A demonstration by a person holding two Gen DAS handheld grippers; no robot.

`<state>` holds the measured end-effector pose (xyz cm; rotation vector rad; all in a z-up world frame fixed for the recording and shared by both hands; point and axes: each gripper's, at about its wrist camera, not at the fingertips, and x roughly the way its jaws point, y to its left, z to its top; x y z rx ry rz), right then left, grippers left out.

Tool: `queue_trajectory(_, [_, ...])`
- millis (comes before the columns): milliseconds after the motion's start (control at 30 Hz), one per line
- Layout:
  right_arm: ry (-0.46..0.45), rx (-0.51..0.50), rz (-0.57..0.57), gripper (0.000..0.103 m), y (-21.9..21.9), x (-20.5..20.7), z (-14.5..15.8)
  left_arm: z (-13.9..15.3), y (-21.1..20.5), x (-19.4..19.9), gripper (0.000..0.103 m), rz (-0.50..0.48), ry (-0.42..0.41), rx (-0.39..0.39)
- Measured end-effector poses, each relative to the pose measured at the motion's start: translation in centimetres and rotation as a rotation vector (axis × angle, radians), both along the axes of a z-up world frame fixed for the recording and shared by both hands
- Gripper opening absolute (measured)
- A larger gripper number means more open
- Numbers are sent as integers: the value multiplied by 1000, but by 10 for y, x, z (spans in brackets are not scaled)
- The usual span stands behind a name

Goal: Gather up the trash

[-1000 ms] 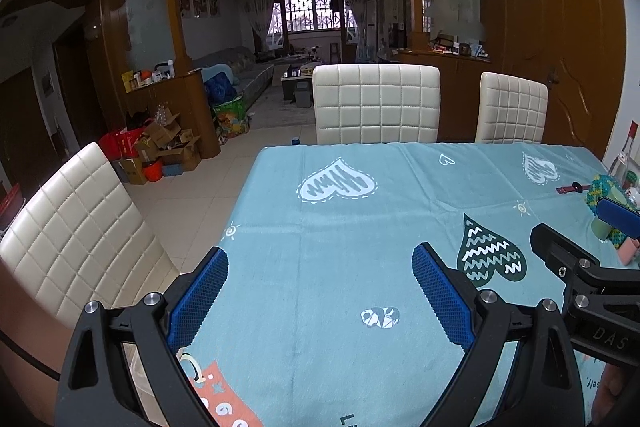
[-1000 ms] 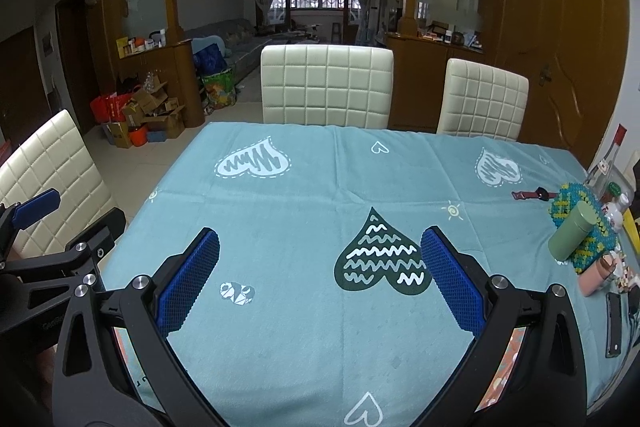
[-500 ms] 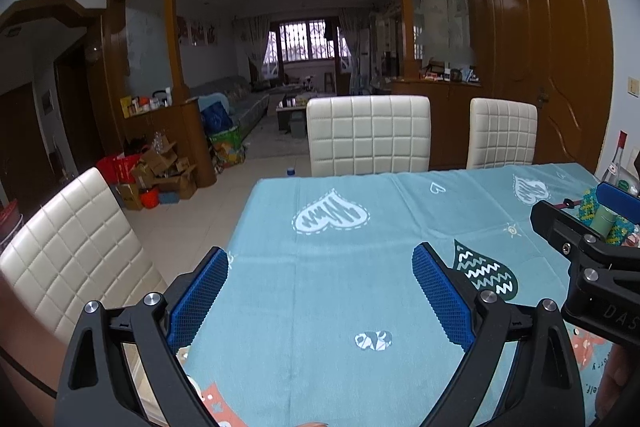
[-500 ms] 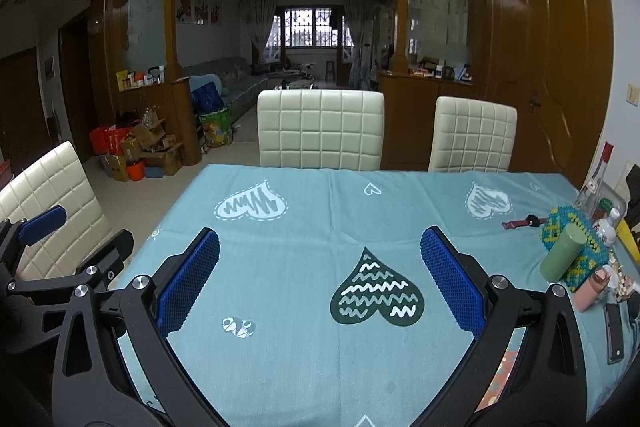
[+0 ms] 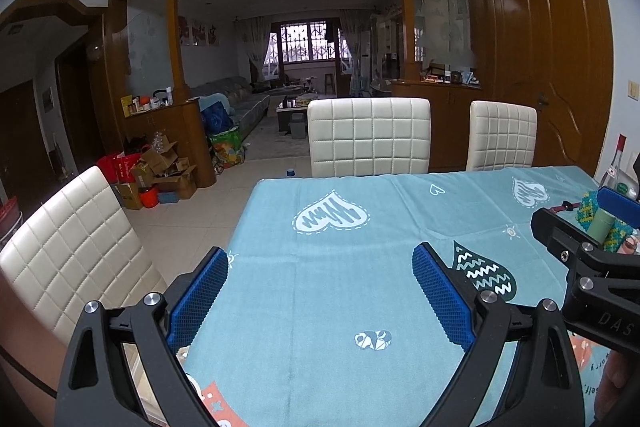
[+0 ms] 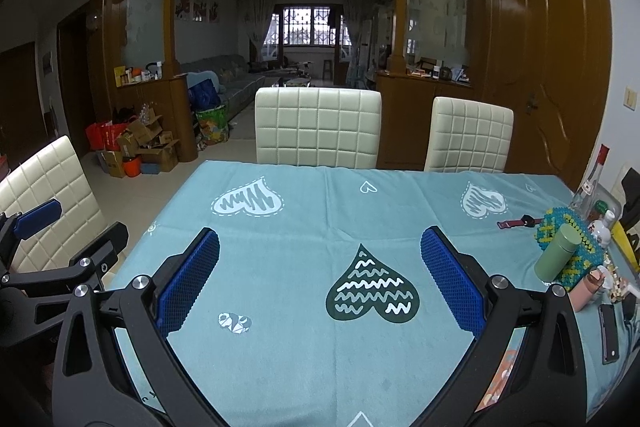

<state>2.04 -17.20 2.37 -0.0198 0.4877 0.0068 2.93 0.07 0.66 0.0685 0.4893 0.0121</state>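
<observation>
I held both grippers out over the blue table (image 6: 320,367). My left gripper (image 5: 320,291) was wide open and held nothing. My right gripper (image 6: 320,275) was wide open and empty too. I could not see any clear trash on the cloth in front of me. The only things lay at the right edge of the right view: a green cup (image 6: 558,255), a phone (image 6: 609,333) and small bottles. My right gripper was nearer to them.
</observation>
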Motion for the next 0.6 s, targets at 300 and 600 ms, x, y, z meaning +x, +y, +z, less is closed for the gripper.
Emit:
queue_trajectory(300, [8,4,-4,100,-4,1,0,0,2,-1,91,22,-2,-1])
queue_trajectory(600, [22,14,-3,100,-5,2,-3,-4,7,1,91,15,42,-7])
